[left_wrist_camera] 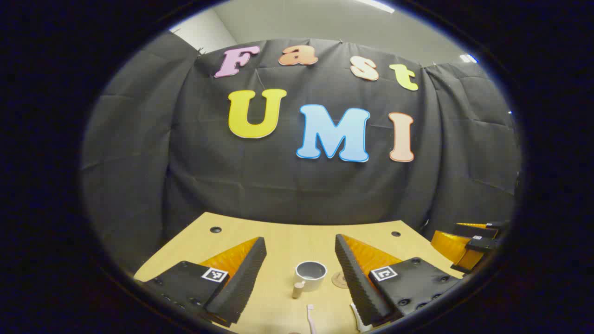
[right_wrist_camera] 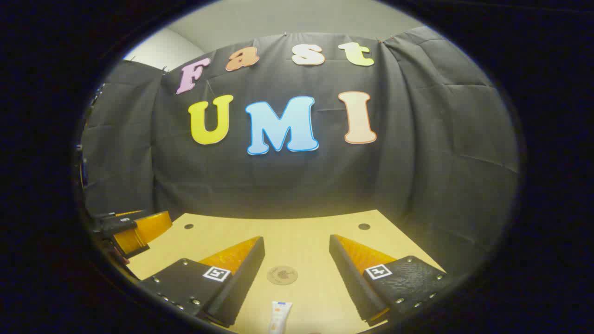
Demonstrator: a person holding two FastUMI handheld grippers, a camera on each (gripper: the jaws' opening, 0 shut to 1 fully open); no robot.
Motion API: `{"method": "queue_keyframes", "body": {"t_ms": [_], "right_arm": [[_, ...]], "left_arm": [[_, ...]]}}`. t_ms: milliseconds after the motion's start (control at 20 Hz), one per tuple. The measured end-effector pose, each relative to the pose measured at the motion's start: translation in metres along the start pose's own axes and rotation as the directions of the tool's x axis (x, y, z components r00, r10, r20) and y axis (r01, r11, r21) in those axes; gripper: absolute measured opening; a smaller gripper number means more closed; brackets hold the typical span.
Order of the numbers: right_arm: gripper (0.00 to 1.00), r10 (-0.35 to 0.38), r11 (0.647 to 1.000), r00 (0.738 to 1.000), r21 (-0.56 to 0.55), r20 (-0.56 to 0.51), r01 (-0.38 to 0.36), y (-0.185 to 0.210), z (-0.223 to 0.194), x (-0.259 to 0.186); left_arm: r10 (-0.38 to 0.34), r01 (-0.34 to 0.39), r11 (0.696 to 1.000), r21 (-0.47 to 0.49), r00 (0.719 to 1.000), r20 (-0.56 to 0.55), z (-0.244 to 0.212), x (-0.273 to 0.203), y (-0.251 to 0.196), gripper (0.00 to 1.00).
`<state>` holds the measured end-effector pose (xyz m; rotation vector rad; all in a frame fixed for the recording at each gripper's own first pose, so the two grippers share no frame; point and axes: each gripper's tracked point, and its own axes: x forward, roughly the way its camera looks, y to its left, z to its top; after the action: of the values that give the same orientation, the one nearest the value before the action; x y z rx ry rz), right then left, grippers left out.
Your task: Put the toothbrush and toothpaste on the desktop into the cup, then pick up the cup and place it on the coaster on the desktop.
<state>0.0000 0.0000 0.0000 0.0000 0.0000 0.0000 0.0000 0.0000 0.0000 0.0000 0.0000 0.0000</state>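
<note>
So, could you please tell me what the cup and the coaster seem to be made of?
The cup looks like glazed ceramic or smooth plastic: pale grey, an even glossy rim, with a tan handle that may be wood. The coaster looks like wood or cork: a flat, matte tan disc with a faint darker mark.

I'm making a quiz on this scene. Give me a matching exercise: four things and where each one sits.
Things:
1. cup
2. toothbrush
3. coaster
4. toothpaste

Places:
A. between the right tool's fingers, far
B. between the left tool's fingers, far
C. bottom edge of left gripper view
D. bottom edge of right gripper view

Pairs: 1-B, 2-C, 3-A, 4-D
</note>
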Motion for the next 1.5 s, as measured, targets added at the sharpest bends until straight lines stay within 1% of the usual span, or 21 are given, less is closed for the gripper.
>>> {"method": "queue_keyframes", "body": {"t_ms": [50, 150, 200, 250, 300, 350, 400, 450, 600, 700, 750, 800, 950, 1000, 1050, 1100, 1350, 1500], "right_arm": [[0.90, -0.013, 1.000, 1.000, -0.021, -0.018, 0.012, -0.005, -0.006, 0.000], [0.90, -0.033, 0.999, 0.997, -0.034, -0.067, 0.031, -0.011, -0.017, 0.004], [0.90, -0.023, 1.000, 0.997, -0.018, -0.079, 0.021, -0.009, -0.021, 0.003], [0.90, -0.018, 1.000, 0.996, -0.007, -0.090, 0.017, -0.008, -0.024, 0.003], [0.90, -0.017, 1.000, 0.995, -0.006, -0.098, 0.017, -0.008, -0.027, 0.004], [0.90, -0.016, 1.000, 0.994, -0.010, -0.106, 0.015, -0.009, -0.031, 0.003], [0.89, -0.018, 1.000, 0.994, -0.014, -0.108, 0.016, -0.010, -0.031, 0.004], [0.90, -0.021, 1.000, 0.994, -0.013, -0.108, 0.019, -0.011, -0.031, 0.003], [0.90, -0.038, 0.999, 0.994, -0.009, -0.100, 0.037, -0.012, -0.030, 0.002], [0.90, -0.026, 1.000, 0.994, -0.002, -0.102, 0.026, -0.007, -0.031, 0.001], [0.90, -0.023, 1.000, 0.994, -0.001, -0.105, 0.023, -0.006, -0.033, 0.001], [0.90, -0.020, 1.000, 0.994, 0.002, -0.105, 0.021, -0.005, -0.033, 0.000], [0.90, -0.018, 1.000, 0.994, 0.010, -0.104, 0.019, -0.004, -0.033, 0.000], [0.90, -0.017, 1.000, 0.994, 0.009, -0.107, 0.018, -0.003, -0.035, 0.000], [0.90, -0.017, 1.000, 0.994, 0.009, -0.112, 0.018, -0.003, -0.035, 0.001], [0.90, -0.014, 1.000, 0.993, 0.012, -0.117, 0.016, -0.002, -0.036, 0.001], [0.90, -0.006, 1.000, 0.985, 0.022, -0.173, 0.010, 0.002, -0.055, 0.002], [0.90, 0.001, 1.000, 0.973, 0.024, -0.231, 0.005, 0.007, -0.074, 0.004]], "left_arm": [[0.000, 0.000, 1.000, 0.003, 1.000, -0.002, -0.001, 0.002, -0.004, 0.99], [0.012, -0.012, 1.000, -0.015, 1.000, -0.015, -0.005, 0.007, -0.009, 0.99], [0.018, -0.018, 1.000, -0.023, 1.000, -0.024, -0.009, 0.008, -0.010, 0.99], [0.022, -0.023, 1.000, -0.019, 0.999, -0.032, -0.011, 0.008, -0.012, 0.96], [0.030, -0.030, 1.000, -0.008, 0.999, -0.037, -0.015, 0.007, -0.013, 0.99], [0.034, -0.034, 0.999, 0.000, 0.999, -0.039, -0.017, 0.007, -0.014, 0.99], [0.035, -0.035, 0.999, 0.003, 0.999, -0.039, -0.017, 0.006, -0.017, 0.96], [0.035, -0.035, 0.999, 0.005, 0.999, -0.040, -0.019, 0.007, -0.020, 0.99], [0.028, -0.028, 1.000, 0.009, 0.998, -0.051, -0.024, 0.009, -0.029, 0.99], [0.027, -0.026, 1.000, 0.008, 0.998, -0.065, -0.031, 0.009, -0.033, 0.99], [0.029, -0.028, 1.000, 0.014, 0.997, -0.070, -0.033, 0.008, -0.033, 0.96], [0.031, -0.029, 0.999, 0.022, 0.997, -0.072, -0.035, 0.008, -0.034, 0.99], [0.034, -0.030, 0.998, 0.048, 0.997, -0.074, -0.035, 0.007, -0.035, 0.99], [0.035, -0.031, 0.998, 0.048, 0.996, -0.078, -0.037, 0.007, -0.034, 0.96], [0.034, -0.030, 0.999, 0.043, 0.996, -0.085, -0.039, 0.009, -0.035, 0.99], [0.034, -0.030, 0.999, 0.039, 0.995, -0.093, -0.041, 0.011, -0.035, 0.99], [0.015, -0.008, 0.999, 0.049, 0.987, -0.162, -0.072, 0.013, -0.038, 0.99], [0.010, 0.000, 0.999, 0.046, 0.977, -0.214, -0.097, 0.014, -0.041, 0.99]]}}
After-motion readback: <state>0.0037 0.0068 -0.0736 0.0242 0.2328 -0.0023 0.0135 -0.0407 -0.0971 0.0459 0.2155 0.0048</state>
